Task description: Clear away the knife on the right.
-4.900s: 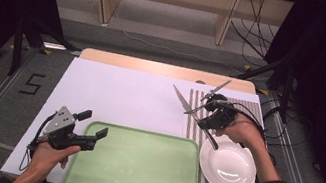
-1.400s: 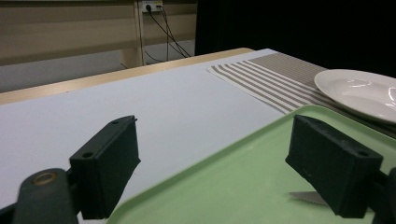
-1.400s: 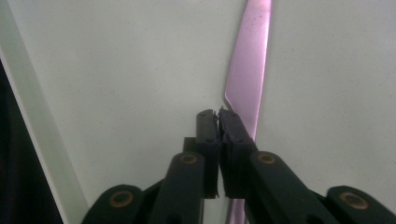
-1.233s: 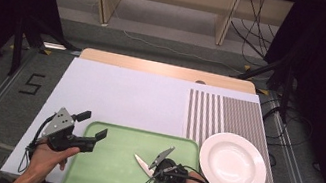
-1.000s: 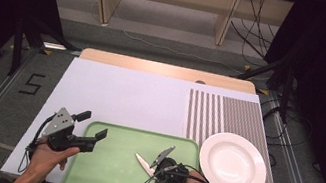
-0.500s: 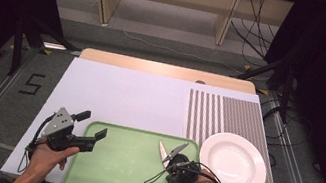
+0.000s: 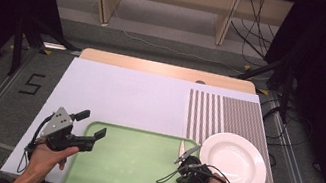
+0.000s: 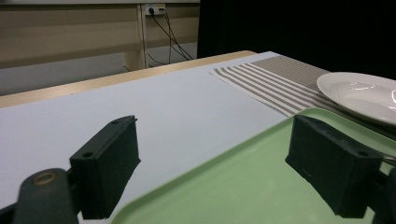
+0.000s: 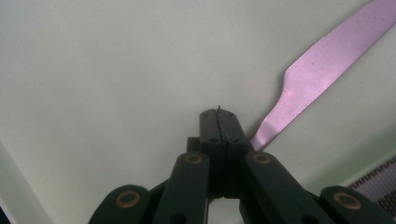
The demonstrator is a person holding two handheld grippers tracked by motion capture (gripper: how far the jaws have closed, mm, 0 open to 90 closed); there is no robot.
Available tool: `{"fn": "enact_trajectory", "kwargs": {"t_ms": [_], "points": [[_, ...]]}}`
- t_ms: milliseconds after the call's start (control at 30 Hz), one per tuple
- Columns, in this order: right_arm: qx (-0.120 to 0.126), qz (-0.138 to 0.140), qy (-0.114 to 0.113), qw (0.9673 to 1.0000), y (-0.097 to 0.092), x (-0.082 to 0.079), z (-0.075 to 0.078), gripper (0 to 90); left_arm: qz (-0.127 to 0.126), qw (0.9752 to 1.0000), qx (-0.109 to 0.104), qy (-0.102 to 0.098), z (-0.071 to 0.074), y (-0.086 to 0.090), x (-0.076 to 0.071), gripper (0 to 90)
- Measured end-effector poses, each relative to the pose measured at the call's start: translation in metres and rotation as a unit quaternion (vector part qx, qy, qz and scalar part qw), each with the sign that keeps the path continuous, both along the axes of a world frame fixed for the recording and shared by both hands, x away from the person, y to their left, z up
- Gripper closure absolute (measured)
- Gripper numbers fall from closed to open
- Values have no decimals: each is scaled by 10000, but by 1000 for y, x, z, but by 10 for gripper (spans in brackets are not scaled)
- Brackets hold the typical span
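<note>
High view: right tongs (image 7: pixel 184 152) have carried the knife (image 7: pixel 182 152) toward the plate (image 7: pixel 234 164).

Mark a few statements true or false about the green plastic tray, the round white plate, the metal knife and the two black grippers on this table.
1. The round white plate rests on the striped placemat. True.
2. The left gripper has its jaws shut. False: they stand wide open, at the left rim of the green plastic tray.
3. The right gripper has its jaws pressed together. True.
4. The metal knife lies on the plate. False: its blade is over the tray, beside the right gripper's jaws.
</note>
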State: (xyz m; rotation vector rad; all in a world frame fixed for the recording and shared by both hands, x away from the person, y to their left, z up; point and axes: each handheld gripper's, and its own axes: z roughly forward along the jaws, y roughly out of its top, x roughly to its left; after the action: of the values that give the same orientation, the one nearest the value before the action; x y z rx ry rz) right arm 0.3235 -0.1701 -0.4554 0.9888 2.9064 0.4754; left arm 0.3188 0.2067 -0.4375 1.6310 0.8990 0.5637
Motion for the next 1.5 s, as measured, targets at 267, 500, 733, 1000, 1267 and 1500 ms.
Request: {"fn": "enact_trajectory", "kwargs": {"t_ms": [267,500,733,1000,1267,1500], "points": [[56,-175,20,9998,-13,-3,0,900,-12,10000,-12,-14,0,0,0,158],[101,-263,43,9996,-21,-5,0,900,4,10000,20,2,0,-1,0,158],[146,-280,46,9995,-22,-5,-1,900,-9,10000,35,-6,0,-1,0,158],[191,-304,70,9993,-23,-5,-1,900,21,10000,2,12,0,-1,1,158],[620,-442,30,9971,-34,-3,10,739,46,10000,-11,47,-1,-2,3,158],[1144,-568,-16,9918,-40,-3,21,586,24,10000,-7,49,-1,-2,3,158]]}}
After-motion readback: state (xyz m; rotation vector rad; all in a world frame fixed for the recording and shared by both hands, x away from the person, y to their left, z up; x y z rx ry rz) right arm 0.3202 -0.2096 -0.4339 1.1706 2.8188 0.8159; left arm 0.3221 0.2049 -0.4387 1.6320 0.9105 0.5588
